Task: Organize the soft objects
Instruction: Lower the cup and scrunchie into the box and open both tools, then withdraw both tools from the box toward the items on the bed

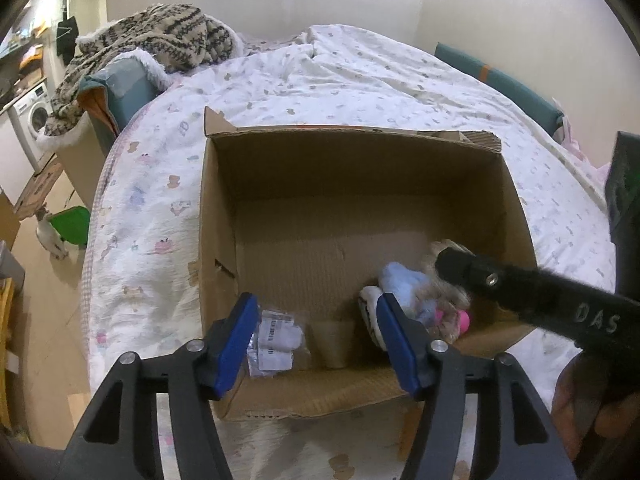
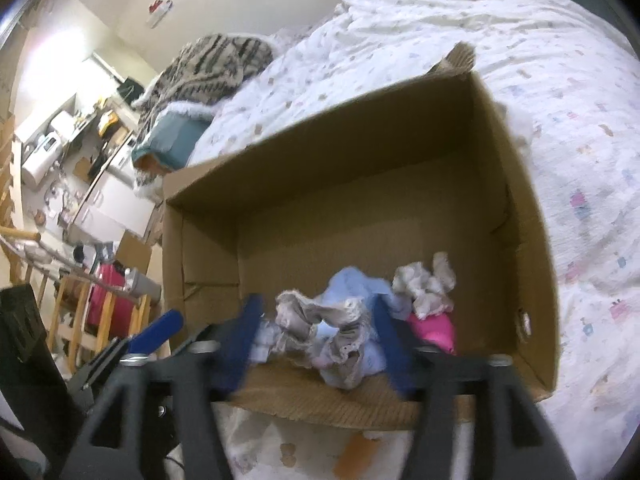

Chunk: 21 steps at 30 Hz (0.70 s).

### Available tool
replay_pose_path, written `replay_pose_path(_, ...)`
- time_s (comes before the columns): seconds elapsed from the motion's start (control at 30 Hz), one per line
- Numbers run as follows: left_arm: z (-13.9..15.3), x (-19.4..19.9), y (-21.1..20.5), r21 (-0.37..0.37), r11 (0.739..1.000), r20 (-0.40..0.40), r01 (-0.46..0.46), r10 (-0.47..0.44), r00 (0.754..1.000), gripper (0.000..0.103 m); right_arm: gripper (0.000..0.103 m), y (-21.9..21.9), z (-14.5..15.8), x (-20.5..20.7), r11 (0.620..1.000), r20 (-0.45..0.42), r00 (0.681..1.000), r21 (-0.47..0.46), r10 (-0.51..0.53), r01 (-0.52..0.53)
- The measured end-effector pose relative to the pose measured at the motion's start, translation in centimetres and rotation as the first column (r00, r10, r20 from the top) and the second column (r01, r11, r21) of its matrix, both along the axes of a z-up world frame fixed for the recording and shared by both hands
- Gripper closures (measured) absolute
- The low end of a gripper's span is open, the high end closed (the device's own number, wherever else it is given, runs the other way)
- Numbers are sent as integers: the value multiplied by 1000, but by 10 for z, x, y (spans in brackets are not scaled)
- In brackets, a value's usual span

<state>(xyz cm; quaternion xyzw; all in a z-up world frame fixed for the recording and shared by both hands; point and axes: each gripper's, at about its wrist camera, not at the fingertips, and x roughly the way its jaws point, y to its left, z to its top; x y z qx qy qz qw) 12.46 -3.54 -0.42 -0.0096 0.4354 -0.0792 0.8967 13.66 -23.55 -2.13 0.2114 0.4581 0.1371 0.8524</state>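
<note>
An open cardboard box (image 1: 352,148) (image 2: 360,184) stands on the bed. In its near right corner lies a loose pile of soft cloths (image 1: 416,292) (image 2: 340,320): pale blue, grey lace and a pink piece (image 2: 432,328). My right gripper (image 2: 316,344) is open over the box's near edge, its blue pads standing either side of the pile without squeezing it. Its black finger (image 1: 520,296) crosses the left wrist view from the right. My left gripper (image 1: 320,344) is open at the box's near left, with nothing between its pads. A clear packet with white labels (image 1: 276,344) lies beside its left pad.
The box rests on a white printed quilt (image 1: 360,80). A patterned knit blanket (image 1: 160,36) is heaped at the bed's far left. On the floor at left stand a cat (image 1: 50,236) and a green object (image 1: 74,224). A hand (image 1: 592,408) holds the right gripper.
</note>
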Motion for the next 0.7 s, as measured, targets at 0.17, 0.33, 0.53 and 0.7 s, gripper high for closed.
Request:
replay_pose_path(0.17,1,-1,0,3,1000,9,-4,4,1000,42,32,-5,1,0,1000,-9,1000,10,-21,21)
replay_pose_path(0.33,1,-1,1,-2,1000,5,-4,4,1000,42,32,-9,5,-3,1000,1,1000,2,-28,28)
replay_pose_path(0.53,2,-5,1,10,1000,8,-2,2,1000,42,32,-15,9,-10,999,-5,999,10,-51,51)
replay_pose_path(0.7,3,-14,3,15,1000,10,-11,10,1000,42,32,-19,11,-18,998,-13,998,19,-62,63)
